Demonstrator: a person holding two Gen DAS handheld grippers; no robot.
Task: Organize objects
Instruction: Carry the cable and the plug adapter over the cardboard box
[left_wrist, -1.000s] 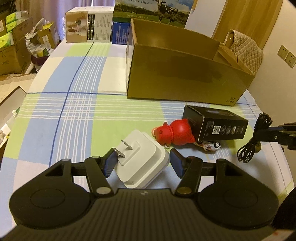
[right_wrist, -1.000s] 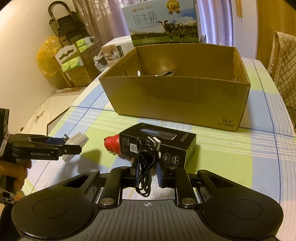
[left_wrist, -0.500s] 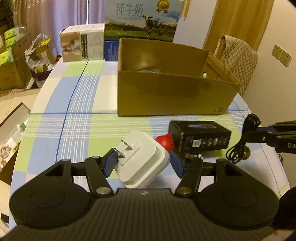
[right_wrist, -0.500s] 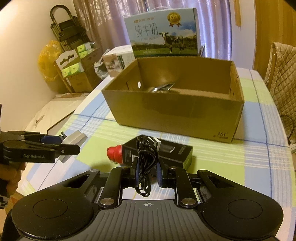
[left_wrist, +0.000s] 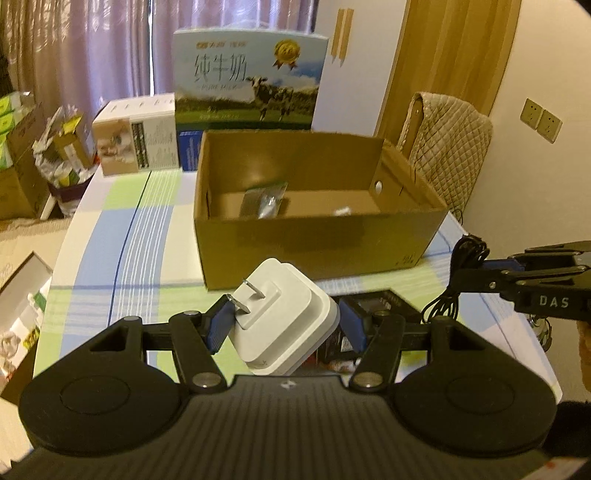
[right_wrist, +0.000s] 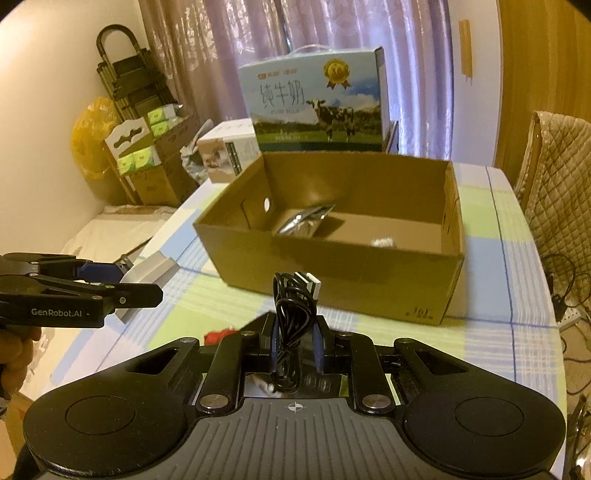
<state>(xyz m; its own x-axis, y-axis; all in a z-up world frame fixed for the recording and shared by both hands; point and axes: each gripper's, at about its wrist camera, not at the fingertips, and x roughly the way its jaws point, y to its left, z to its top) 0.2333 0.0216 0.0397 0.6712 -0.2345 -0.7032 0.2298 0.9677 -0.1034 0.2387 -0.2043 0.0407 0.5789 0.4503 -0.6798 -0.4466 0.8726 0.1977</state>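
Each fisheye camera sits just behind its own tool, whose black body fills the lower half of the frame. The left wrist view looks along the bench from the cardboard box's left front, fairly close and slightly downward. The right wrist view faces the same box from its right front. Both share the box, the milk carton behind it, and each other's tool at a frame edge.
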